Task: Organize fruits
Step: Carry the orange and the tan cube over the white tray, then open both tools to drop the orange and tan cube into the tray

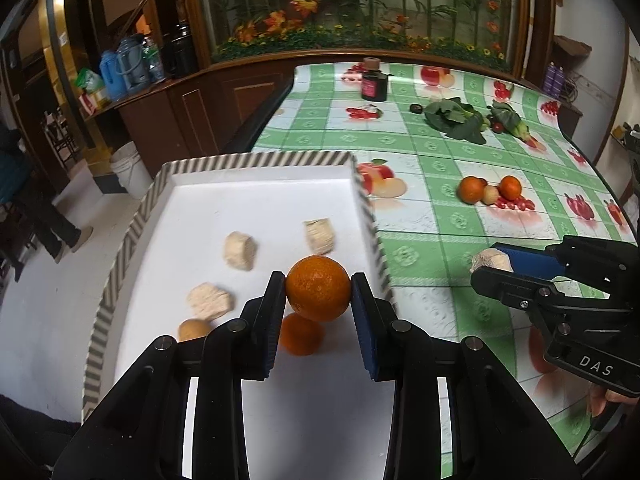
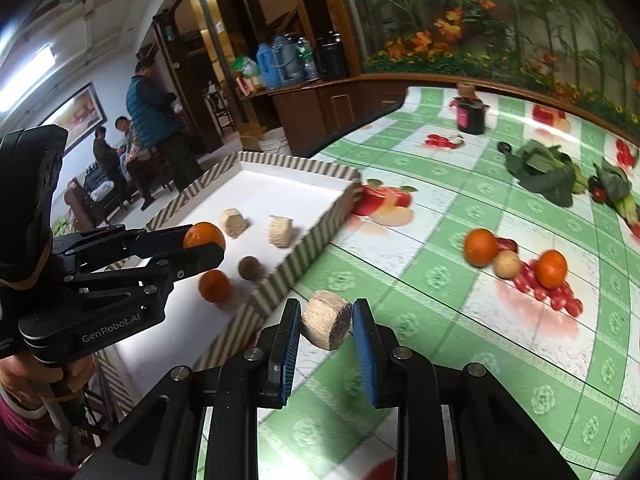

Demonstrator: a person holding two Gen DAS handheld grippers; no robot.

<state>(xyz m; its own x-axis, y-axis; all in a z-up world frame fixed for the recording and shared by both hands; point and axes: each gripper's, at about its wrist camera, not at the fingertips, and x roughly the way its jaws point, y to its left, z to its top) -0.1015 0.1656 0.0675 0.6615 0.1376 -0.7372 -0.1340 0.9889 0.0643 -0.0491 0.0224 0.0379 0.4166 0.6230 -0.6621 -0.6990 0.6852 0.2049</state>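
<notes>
The striped tray (image 1: 120, 272) was seen on the green checked surface (image 1: 440, 240). Above the tray, an orange (image 1: 318, 288) was clamped by the left tongs (image 1: 318, 286). Beside the tray, a beige chunk (image 2: 326, 325) was pinched by the right tongs (image 2: 326, 322).

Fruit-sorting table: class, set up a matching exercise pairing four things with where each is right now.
Things:
1. orange
2. beige chunk
3. leafy greens
4. dark jar

Places:
A. far end of the tablecloth
B. in the left gripper, above the white tray
C. lying on the cloth beyond the loose oranges
D. in the right gripper, outside the tray

Pairs: 1-B, 2-D, 3-C, 4-A
</notes>
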